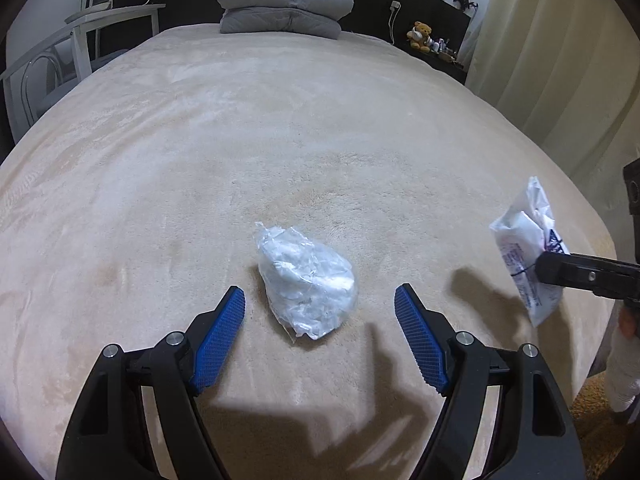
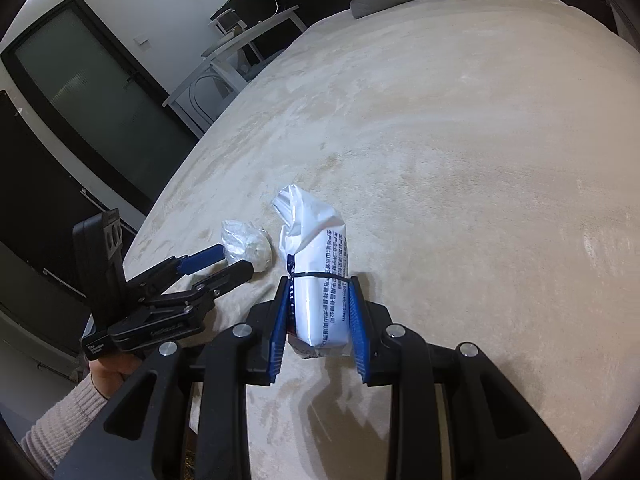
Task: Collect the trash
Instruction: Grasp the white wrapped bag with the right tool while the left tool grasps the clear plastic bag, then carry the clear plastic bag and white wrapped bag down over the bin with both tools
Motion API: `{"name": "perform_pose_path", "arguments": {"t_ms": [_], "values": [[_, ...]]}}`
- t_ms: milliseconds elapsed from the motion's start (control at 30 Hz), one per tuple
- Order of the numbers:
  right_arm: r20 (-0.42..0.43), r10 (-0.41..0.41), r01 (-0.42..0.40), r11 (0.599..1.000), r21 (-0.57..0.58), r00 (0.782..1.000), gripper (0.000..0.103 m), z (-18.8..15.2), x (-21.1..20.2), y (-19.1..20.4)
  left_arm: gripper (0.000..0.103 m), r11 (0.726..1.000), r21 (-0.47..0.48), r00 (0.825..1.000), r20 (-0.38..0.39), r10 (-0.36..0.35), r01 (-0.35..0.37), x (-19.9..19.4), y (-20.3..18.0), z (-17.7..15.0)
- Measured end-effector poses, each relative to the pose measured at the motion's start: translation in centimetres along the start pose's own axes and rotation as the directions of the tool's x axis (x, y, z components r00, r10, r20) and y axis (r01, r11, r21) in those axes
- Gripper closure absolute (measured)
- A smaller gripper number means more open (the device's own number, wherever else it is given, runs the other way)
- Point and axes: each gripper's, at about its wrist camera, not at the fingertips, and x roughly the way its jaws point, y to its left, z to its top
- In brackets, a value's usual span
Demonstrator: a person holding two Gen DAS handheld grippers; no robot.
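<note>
Bedspread [image 1: 280,140] below right tool [image 2: 320,300] clamping Chinese-printed packet [image 2: 320,280].

The left gripper [image 1: 320,300] hung low with its jaws spread wide. The right gripper [image 2: 320,300] was clamped tight on a load.

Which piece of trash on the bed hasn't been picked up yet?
Look at the big beige bed, near its foot end. A crumpled clear plastic bag lies there between the open fingers of the left hand-held gripper. Unlike the printed white packet, it is see-through, has no writing and is unheld.
</note>
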Motion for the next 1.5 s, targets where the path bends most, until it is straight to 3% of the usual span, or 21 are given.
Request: {"name": "perform_pose_path", "arguments": {"t_ms": [100, 200, 933, 1500], "values": [[0.001, -0.010, 0.010, 1.000, -0.013, 1.000, 0.074, -0.3, -0.4, 0.0, 0.029, 1.000, -0.006, 1.000, -0.002, 0.020, -0.020, 0.7, 0.3, 0.3], [-0.003, -0.015, 0.015, 1.000, -0.021, 1.000, 0.074, -0.5, -0.5, -0.1, 0.053, 0.999, 0.002, 0.999, -0.023, 0.038, -0.038, 1.3, 0.1, 0.5], [0.010, -0.072, 0.073, 0.995, -0.063, 0.997, 0.074, -1.1, 0.1, 1.2, 0.054, 0.999, 0.038, 0.999, 0.033, 0.026, -0.028, -1.1, -2.4, 0.2], [0.097, -0.154, 0.162, 0.984, -0.080, 0.983, 0.074, -5.4, -2.8, 2.0, 0.054, 0.997, 0.063, 0.989, 0.136, -0.056, 0.048, -8.6, -6.1, -3.7]]}}
